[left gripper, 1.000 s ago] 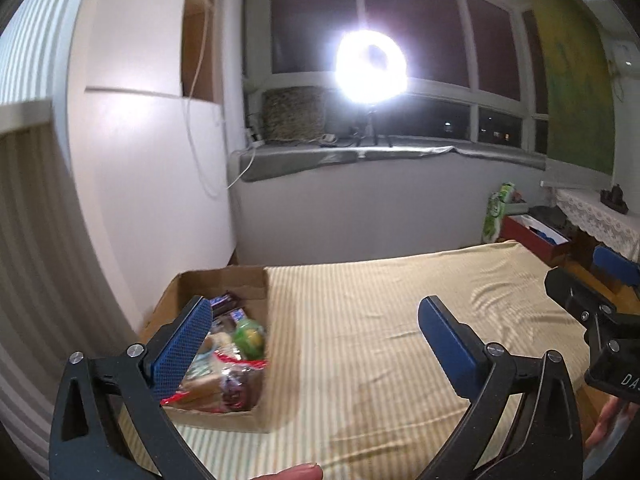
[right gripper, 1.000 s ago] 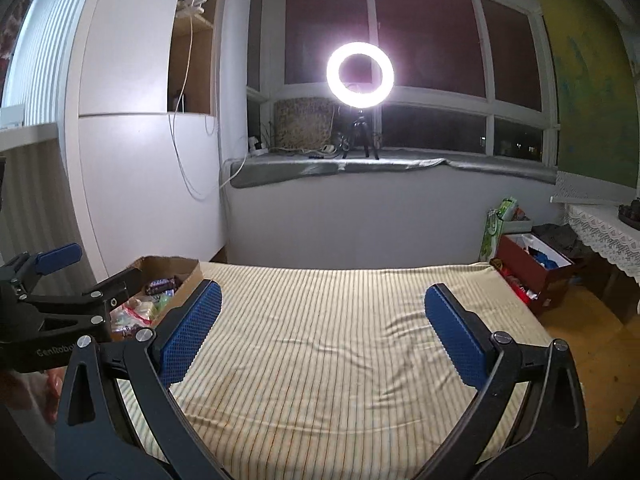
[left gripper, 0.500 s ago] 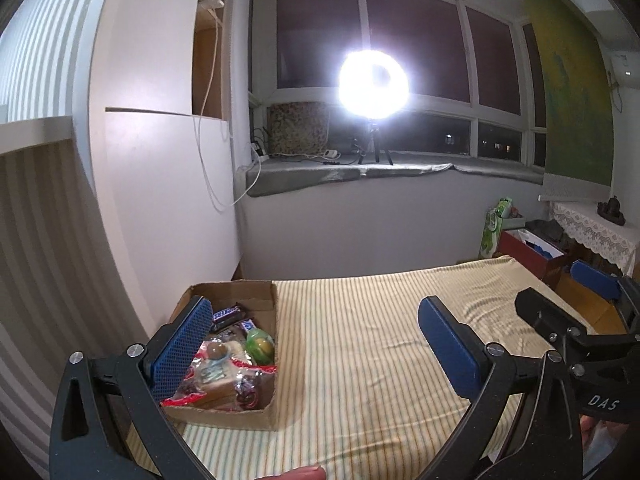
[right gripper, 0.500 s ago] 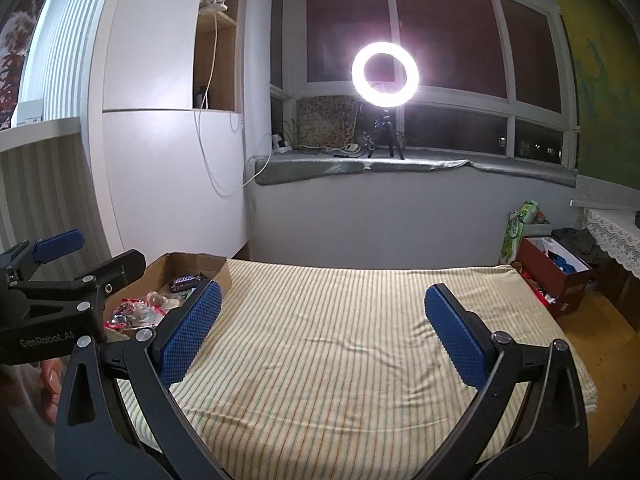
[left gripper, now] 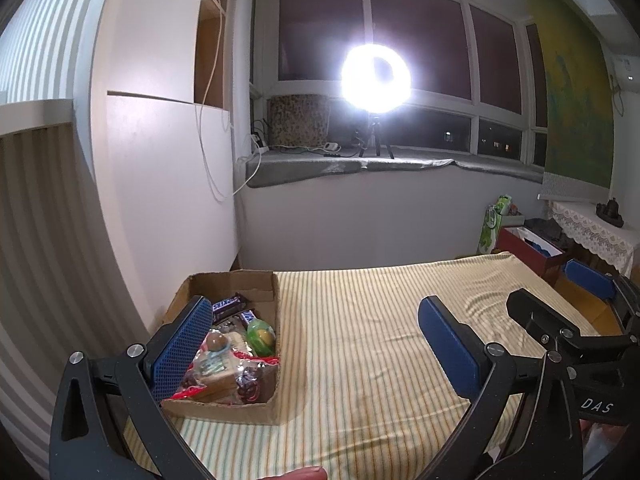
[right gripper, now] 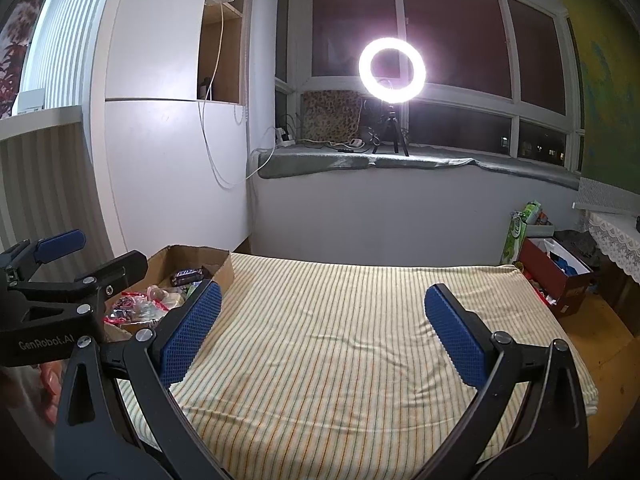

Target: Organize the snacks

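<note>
Snacks [left gripper: 230, 354] all lie inside the cardboard box [left gripper: 236, 406] at the striped bed's [left gripper: 380, 340] left edge; none lie loose beside it. Left gripper [left gripper: 316, 344] and right gripper [right gripper: 320, 332] hover spread and empty, fitting either a finished sort or one awaiting unpacking.

Dark windows [right gripper: 448, 36], glaring ring light [right gripper: 391, 70] on grey sill [right gripper: 400, 160]; white walls [left gripper: 160, 184], striped bedcover [right gripper: 352, 340]

Both grippers are held level, side by side — left gripper [left gripper: 316, 336] and right gripper [right gripper: 324, 332] gaping wide, nothing between their pads.
</note>
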`<state>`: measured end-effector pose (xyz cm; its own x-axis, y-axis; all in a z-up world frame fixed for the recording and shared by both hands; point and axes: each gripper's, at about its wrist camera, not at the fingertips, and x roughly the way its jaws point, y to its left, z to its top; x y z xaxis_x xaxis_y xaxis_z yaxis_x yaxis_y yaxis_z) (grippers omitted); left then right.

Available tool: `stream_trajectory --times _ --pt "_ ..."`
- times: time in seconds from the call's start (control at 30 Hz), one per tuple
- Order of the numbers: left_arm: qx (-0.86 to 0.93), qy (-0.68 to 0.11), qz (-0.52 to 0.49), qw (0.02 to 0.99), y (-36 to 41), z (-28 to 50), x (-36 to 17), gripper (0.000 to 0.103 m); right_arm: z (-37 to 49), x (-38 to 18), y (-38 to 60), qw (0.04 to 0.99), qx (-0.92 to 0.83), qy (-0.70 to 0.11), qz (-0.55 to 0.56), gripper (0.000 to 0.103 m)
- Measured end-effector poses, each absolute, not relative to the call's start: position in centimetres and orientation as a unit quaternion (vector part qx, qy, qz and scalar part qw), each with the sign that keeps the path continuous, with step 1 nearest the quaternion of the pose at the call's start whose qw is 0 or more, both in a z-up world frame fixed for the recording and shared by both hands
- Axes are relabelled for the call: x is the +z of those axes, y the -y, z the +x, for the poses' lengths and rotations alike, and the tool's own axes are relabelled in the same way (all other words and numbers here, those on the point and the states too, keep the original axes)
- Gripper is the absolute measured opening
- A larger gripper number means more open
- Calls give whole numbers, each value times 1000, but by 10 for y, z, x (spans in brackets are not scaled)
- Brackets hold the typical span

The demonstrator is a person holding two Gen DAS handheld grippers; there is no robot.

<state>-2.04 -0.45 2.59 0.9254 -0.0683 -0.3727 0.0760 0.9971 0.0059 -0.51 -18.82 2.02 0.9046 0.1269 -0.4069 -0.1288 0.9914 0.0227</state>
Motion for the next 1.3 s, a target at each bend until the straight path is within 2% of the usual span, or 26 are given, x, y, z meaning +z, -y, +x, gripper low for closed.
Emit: stream_trajectory --times 1.3 --pt "-35 -188 11 981 -3 -19 28 102 -4 24 199 976 73 -206 -10 103"
